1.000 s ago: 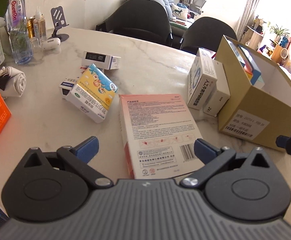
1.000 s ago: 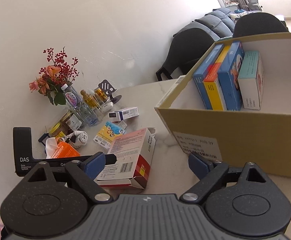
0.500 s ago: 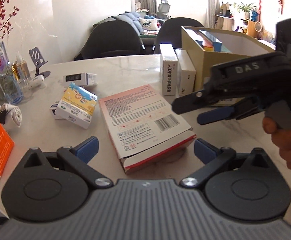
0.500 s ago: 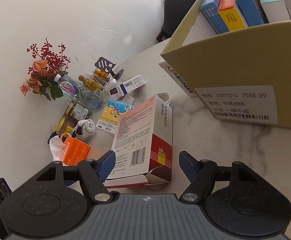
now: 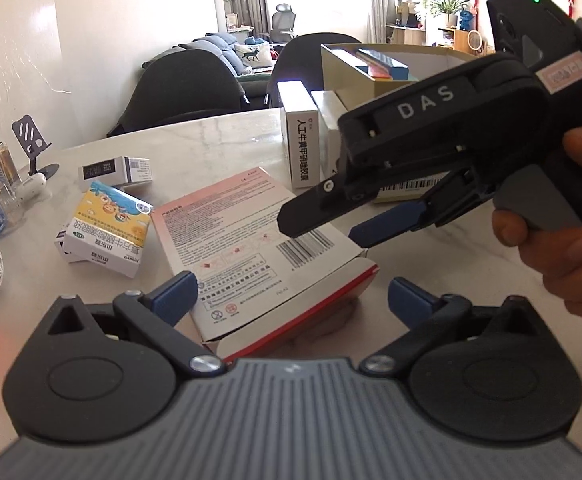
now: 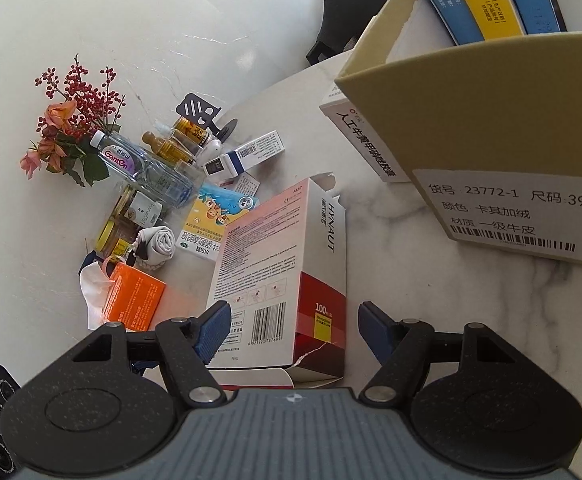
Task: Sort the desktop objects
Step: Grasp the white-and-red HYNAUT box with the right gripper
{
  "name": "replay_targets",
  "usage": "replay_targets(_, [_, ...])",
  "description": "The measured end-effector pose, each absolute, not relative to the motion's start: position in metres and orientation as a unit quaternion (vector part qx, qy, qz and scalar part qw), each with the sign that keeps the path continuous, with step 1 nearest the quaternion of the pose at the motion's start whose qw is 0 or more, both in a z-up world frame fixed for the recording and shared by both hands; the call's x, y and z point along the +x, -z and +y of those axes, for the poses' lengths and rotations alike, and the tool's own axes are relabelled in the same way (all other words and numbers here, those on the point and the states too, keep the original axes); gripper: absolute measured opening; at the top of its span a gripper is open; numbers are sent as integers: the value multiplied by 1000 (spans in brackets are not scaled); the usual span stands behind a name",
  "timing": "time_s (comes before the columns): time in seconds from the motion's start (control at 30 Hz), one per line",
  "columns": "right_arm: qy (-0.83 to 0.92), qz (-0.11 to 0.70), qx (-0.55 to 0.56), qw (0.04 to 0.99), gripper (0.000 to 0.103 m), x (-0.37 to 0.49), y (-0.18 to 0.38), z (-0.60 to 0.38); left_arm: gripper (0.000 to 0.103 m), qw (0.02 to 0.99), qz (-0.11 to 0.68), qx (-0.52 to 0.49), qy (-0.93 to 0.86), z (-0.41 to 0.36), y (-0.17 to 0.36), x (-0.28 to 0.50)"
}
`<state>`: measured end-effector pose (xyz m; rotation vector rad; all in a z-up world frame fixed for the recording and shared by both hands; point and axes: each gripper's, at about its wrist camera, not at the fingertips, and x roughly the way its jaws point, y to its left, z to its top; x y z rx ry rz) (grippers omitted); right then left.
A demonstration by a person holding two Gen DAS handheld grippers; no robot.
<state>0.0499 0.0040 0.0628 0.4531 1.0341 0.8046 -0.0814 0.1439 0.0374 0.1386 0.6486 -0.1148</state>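
Cardboard box (image 6: 471, 92): four cartons filed. Surface (image 6: 431, 272): several cartons remain. Right hand-held gripper (image 6: 289, 330) released, straddling pink carton (image 6: 275, 248); left hand-held gripper (image 5: 291, 292) released.

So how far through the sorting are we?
Done: several boxes stand in the cardboard box. In hand: the pink-and-red box lies between the open right tongs, unpinched. Left: the yellow cartoon box, the small white box and two white boxes beside the cardboard box.
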Motion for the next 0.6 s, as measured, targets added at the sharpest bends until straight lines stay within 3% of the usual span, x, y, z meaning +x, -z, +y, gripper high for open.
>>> replay_targets(0.27, [-386, 476, 198, 764, 75, 47, -70, 18, 103, 932, 335, 133, 34, 132, -31, -85])
replay_targets(0.6, [-382, 471, 184, 774, 76, 46, -72, 19, 103, 940, 321, 102, 47, 141, -48, -90])
